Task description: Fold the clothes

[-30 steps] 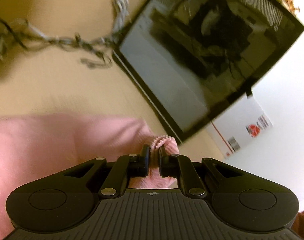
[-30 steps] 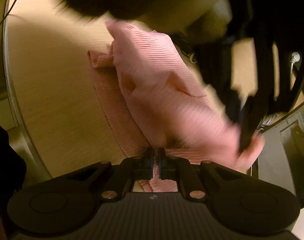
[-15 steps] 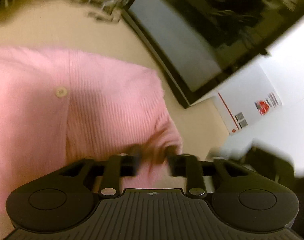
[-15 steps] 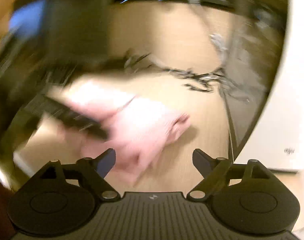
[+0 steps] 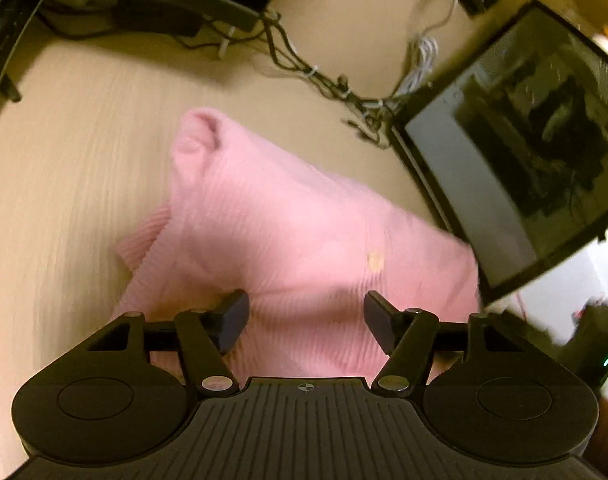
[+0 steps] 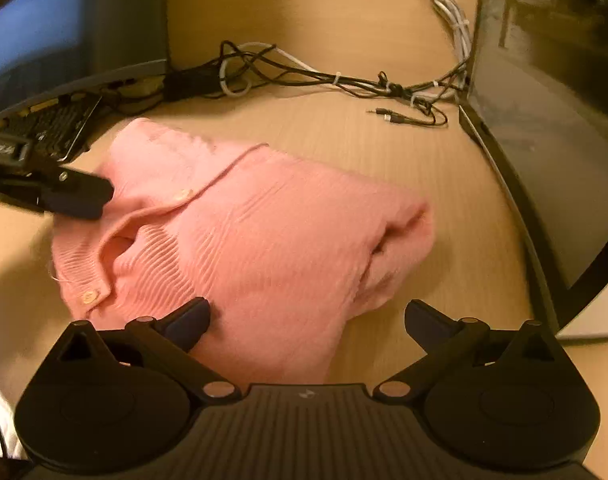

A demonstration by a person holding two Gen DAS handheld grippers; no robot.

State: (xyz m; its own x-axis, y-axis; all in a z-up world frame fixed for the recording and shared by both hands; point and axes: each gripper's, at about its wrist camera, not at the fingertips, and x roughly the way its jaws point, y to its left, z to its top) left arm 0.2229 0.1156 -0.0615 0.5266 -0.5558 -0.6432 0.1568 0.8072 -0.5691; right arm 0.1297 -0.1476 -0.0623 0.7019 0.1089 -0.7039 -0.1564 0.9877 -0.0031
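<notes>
**Right wrist view: pink cardigan let go, lying in a loose bundle**

Right wrist view shows the pink knitted cardigan lying on the wooden bench, folded over roughly, with its button band and two buttons on top. The right gripper has just been opening; its jaws stand wide, with only the near edge of the knit between them, not pressed. The left gripper has also been opening and is empty above the cloth.

The cardigan looks light, soft and stretchy, so it will probably sag and slide when lifted. A firmer hold would likely be the ribbed hem or the button band, not the loose middle.

A tangle of cables lies behind it, a dark monitor stands close on the right, and a keyboard is on the left. These limit the room for spreading.
</notes>
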